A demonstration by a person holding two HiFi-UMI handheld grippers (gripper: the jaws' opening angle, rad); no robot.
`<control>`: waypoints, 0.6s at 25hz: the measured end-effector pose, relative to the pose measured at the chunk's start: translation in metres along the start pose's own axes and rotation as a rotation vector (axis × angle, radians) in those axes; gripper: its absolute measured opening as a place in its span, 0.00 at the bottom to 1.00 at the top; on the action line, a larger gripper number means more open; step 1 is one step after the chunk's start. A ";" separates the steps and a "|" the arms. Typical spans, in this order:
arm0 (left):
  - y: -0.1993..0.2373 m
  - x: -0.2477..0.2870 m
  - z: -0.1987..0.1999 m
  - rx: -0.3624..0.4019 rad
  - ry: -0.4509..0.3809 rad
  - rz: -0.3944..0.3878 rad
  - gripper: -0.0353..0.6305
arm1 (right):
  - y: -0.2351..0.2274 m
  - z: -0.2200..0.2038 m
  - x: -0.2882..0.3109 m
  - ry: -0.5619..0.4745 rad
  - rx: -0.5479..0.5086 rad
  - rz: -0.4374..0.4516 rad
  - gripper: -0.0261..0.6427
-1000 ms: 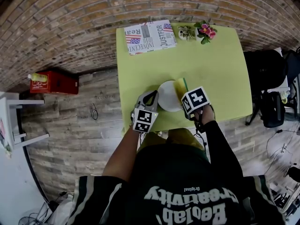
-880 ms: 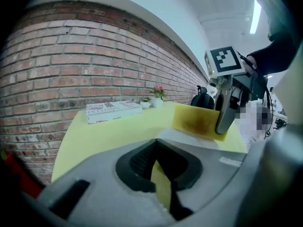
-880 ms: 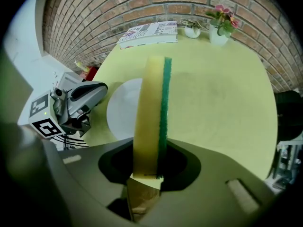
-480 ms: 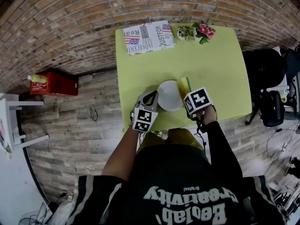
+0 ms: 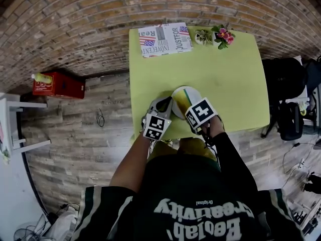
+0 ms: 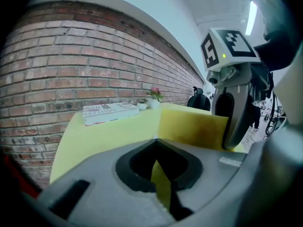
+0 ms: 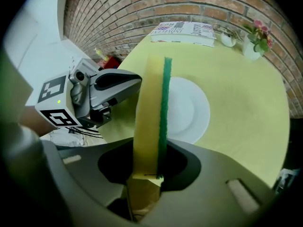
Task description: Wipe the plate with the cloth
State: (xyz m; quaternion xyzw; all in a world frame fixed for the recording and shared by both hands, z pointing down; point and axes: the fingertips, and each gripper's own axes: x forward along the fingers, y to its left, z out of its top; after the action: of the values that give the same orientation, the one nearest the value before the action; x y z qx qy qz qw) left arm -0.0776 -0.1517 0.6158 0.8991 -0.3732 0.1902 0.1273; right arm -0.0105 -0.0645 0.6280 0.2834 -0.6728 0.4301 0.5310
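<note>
A white plate (image 5: 194, 93) lies near the front edge of the yellow-green table (image 5: 230, 69). My right gripper (image 5: 189, 107) is shut on a yellow sponge cloth with a green face (image 5: 181, 98), which stands on edge over the plate's left half. The right gripper view shows the sponge cloth (image 7: 149, 112) rising from the right gripper (image 7: 146, 171) in front of the plate (image 7: 189, 110). My left gripper (image 5: 162, 105) sits at the plate's left rim, jaws close together with only a sliver of table between them (image 6: 161, 174). The sponge hides where it meets the plate.
A folded newspaper (image 5: 164, 39) lies at the table's far edge, with a small white pot (image 5: 201, 35) and a pot of pink flowers (image 5: 222, 34) beside it. A red box (image 5: 57, 87) stands on the floor to the left, a black chair (image 5: 286, 79) to the right.
My right gripper has carried the sponge cloth leftward, from the plate's right edge to over its left half. The left gripper has stayed at the plate's left rim.
</note>
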 end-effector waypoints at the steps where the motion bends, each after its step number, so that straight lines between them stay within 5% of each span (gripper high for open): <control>1: 0.000 -0.001 0.000 -0.002 -0.003 -0.003 0.06 | 0.004 0.001 0.002 0.005 -0.010 0.006 0.24; 15: 0.000 -0.004 0.002 -0.032 -0.030 -0.051 0.06 | 0.010 -0.003 0.012 0.050 -0.001 0.000 0.24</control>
State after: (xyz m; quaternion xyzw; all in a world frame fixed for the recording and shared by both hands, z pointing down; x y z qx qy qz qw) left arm -0.0796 -0.1495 0.6122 0.9088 -0.3553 0.1674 0.1409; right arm -0.0201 -0.0561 0.6370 0.2721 -0.6596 0.4367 0.5479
